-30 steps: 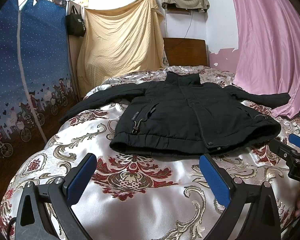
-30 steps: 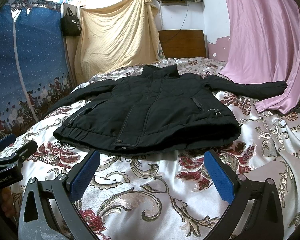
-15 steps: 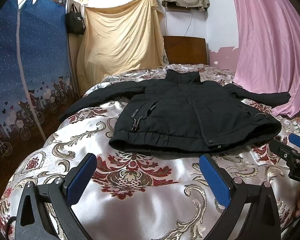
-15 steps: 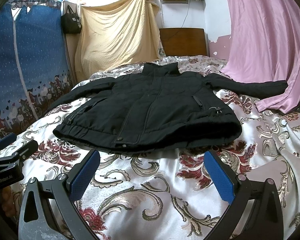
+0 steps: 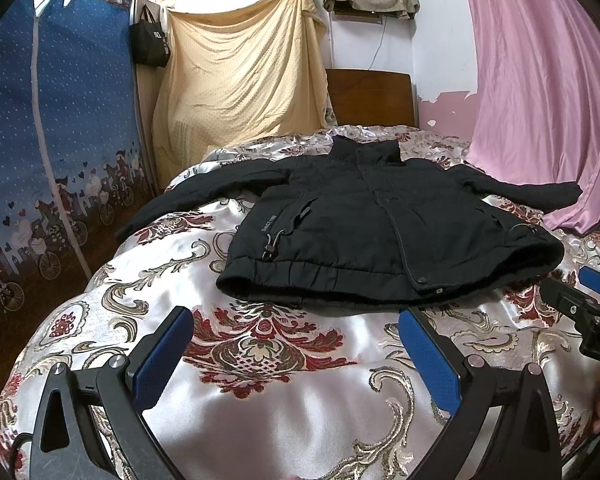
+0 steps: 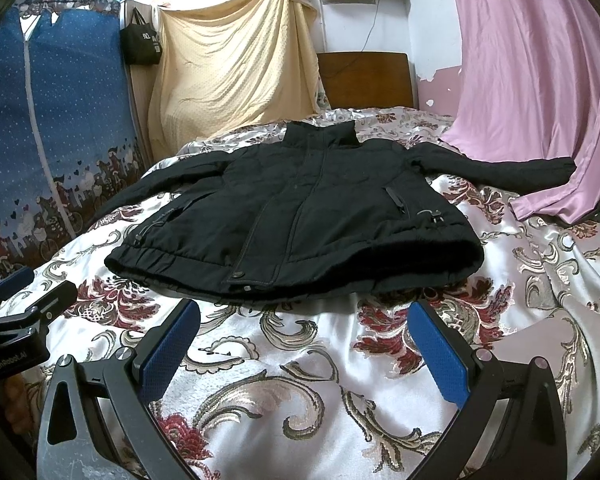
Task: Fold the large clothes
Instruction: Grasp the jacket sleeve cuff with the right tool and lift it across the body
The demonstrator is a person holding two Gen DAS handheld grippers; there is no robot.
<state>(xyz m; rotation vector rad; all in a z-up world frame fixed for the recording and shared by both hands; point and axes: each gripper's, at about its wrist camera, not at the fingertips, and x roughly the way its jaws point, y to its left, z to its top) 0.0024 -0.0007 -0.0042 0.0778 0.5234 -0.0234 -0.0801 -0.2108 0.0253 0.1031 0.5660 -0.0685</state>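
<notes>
Bedspread (image 5: pixel 260 408) of patterned satin lies under both grippers. Black jacket (image 5: pixel 380 232) lies flat, sleeves spread, just ahead of the left gripper (image 5: pixel 296 344) and right gripper (image 6: pixel 304 336), both wide apart, empty.

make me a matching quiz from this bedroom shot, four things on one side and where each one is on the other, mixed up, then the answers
Things:
1. black jacket
2. pink curtain
3. black bag
4. left gripper

Places:
A. hanging by the blue wardrobe
B. open above the bedspread, short of the hem
C. spread flat on the bed, sleeves out
D. draped at the bed's right side

Pairs: 1-C, 2-D, 3-A, 4-B
</notes>
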